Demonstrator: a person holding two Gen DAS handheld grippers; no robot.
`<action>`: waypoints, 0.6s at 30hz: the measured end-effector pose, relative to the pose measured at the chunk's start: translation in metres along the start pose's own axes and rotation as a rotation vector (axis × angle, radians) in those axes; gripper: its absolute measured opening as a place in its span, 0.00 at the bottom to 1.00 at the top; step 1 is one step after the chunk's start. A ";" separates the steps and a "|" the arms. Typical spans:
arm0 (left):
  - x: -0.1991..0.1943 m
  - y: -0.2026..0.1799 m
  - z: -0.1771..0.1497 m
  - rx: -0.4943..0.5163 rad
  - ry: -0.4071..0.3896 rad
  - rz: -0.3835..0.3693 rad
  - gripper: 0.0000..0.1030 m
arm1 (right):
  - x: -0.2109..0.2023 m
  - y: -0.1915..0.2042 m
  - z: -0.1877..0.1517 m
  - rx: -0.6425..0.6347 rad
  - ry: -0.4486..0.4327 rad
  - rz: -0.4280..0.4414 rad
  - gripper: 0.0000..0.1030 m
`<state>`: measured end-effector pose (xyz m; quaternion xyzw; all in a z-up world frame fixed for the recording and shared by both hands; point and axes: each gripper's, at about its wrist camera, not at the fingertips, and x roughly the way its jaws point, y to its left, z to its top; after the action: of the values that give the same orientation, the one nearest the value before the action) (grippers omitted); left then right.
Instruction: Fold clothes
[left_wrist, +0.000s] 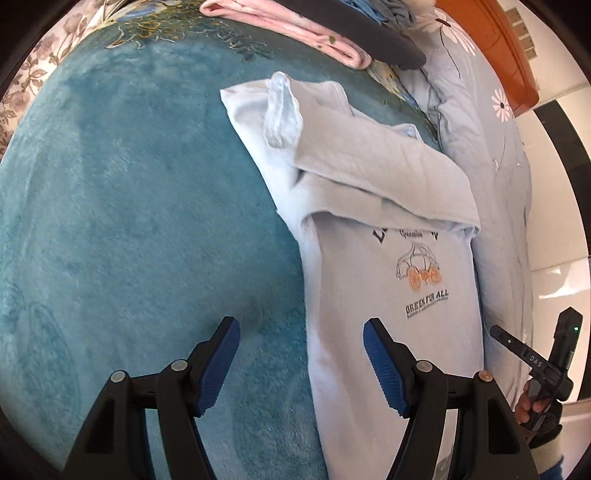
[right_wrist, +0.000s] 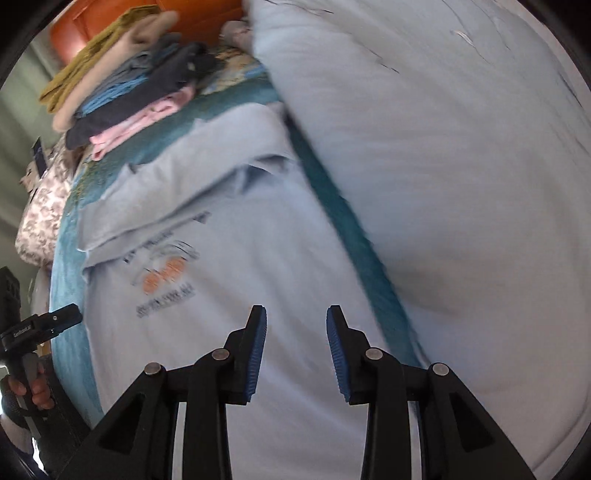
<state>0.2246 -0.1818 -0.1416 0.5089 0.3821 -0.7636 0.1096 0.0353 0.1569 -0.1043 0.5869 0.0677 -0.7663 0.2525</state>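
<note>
**Pale-blue cotton, sides already in, bottom hem waiting**

Pale-blue cotton lay lengthwise on the teal plush blanket (left_wrist: 129, 206) of the bed: the T-shirt (left_wrist: 399, 288), print side up, with its upper part and sleeves already folded across the chest. It sat just beside the light floral duvet (left_wrist: 491, 155), with the stack of folded clothes (right_wrist: 122, 85) well beyond its collar end.

The left tongs (left_wrist: 301, 363) stood wide apart and empty, one jaw over the blanket, the other over the shirt's edge. The right tongs (right_wrist: 295, 354) hung partly open over the lower shirt, nothing between them.

The step looked like taking the hem for the lengthwise fold. To do it well, each pair should pinch one bottom corner, catching every layer, then lift together and carry evenly toward the collar so the sides stayed square.
</note>
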 end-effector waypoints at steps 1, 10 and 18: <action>0.001 -0.004 -0.005 0.007 0.010 -0.003 0.71 | -0.002 -0.015 -0.010 0.030 0.011 -0.012 0.34; -0.002 -0.023 -0.060 0.001 0.128 -0.095 0.71 | -0.012 -0.077 -0.077 0.131 0.065 0.016 0.37; 0.016 -0.040 -0.107 -0.049 0.394 -0.086 0.72 | -0.026 -0.092 -0.096 0.103 0.065 0.040 0.37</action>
<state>0.2693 -0.0764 -0.1564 0.6290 0.4358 -0.6436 0.0123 0.0801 0.2824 -0.1264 0.6248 0.0244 -0.7442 0.2349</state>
